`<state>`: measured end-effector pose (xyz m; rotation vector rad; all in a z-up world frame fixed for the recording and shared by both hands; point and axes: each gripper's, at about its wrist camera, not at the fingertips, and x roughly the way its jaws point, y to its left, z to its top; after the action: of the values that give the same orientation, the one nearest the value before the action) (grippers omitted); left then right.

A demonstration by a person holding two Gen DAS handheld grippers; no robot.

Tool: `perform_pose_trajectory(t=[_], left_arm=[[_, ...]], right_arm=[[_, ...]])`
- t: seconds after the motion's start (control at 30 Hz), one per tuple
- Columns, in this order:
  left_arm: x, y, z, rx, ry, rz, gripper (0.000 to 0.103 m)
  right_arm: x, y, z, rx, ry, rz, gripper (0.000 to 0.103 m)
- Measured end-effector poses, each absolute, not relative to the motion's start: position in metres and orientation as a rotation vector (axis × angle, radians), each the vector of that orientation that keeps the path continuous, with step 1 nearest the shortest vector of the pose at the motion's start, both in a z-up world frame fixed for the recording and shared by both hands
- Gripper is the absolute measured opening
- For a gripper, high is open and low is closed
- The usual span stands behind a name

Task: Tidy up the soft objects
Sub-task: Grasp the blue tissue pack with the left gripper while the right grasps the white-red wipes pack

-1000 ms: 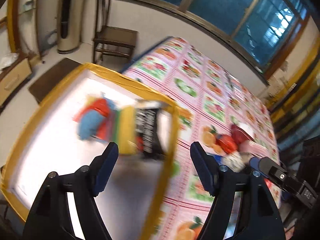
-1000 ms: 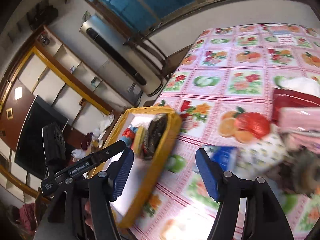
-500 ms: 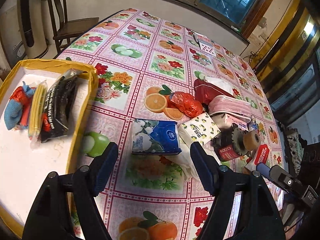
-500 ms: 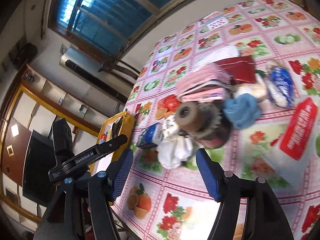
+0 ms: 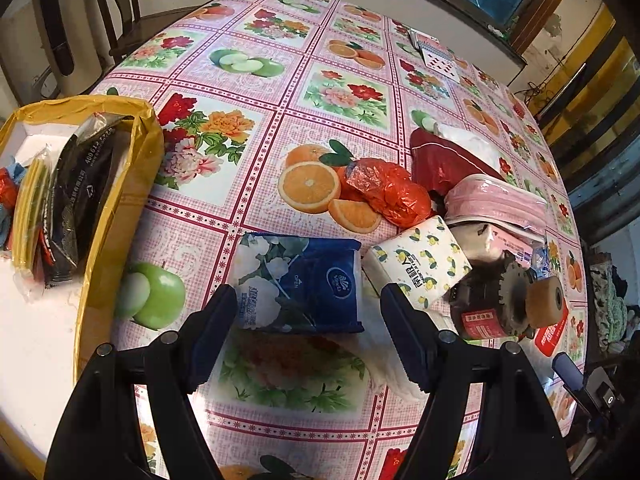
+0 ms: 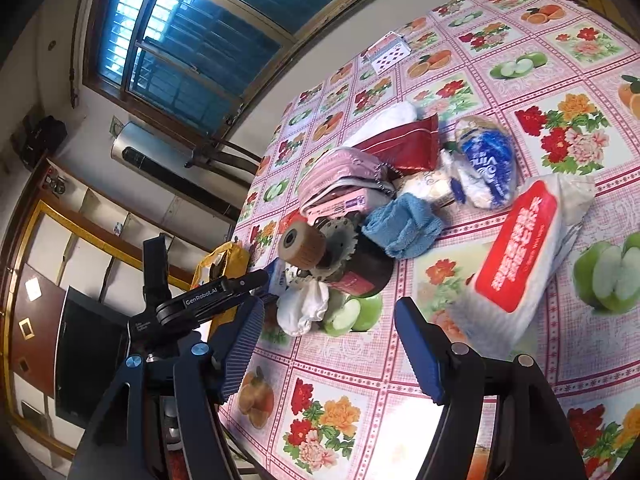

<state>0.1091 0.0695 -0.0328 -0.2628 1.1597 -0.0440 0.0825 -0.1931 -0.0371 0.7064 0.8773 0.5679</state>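
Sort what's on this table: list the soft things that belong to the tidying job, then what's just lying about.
Job:
blue tissue pack
lemon-print tissue pack
red wet-wipes pack
blue towel
white cloth
yellow-rimmed tray

Lying about:
toothed metal part with wheel
playing cards

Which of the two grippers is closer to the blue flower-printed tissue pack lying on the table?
Left. The left gripper hovers open right at the blue flower-printed tissue pack. The right gripper, also open, sits farther off, beyond the dark geared roller.
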Motion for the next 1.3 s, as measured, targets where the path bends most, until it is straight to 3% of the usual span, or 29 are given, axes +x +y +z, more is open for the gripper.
perform_pose_trajectory(t=[0.43,0.87,0.9,1.0,1.1,1.23,1.3], left_arm=[[0.122,0.065,-0.043,-0.195,1.161,0.022,0.08],[0.126,0.06,-0.056,-0.183,1.199,0.008,0.08],[0.126,0.059,-0.056,-0.169,1.199,0.009,0.08],[0.124,0.061,-0.055,-0.168,1.189,0.008,0.08],[0.124,0.065,-0.054,-0.178,1.175,0.009,0.074],[0.122,0.068,-0.052,-0.191,1.168,-0.013,0.073],[0.117,0.07,-0.048,-0.211,1.149,-0.024,0.072]], right_arm=[[0.087,-0.235,-0.037,0.678,0.89,0.392,0.076],[0.112,-0.248,-0.082,0.691,1.015,0.24,0.079],[0.115,-0.246,-0.086,0.683,1.017,0.244,0.075],[0.119,-0.247,-0.089,0.664,0.993,0.237,0.03],[0.117,-0.253,-0.097,0.718,0.977,0.295,0.028],[0.11,-0.255,-0.096,0.749,0.953,0.339,0.015],[0.102,-0.256,-0.09,0.754,0.929,0.35,0.015]])
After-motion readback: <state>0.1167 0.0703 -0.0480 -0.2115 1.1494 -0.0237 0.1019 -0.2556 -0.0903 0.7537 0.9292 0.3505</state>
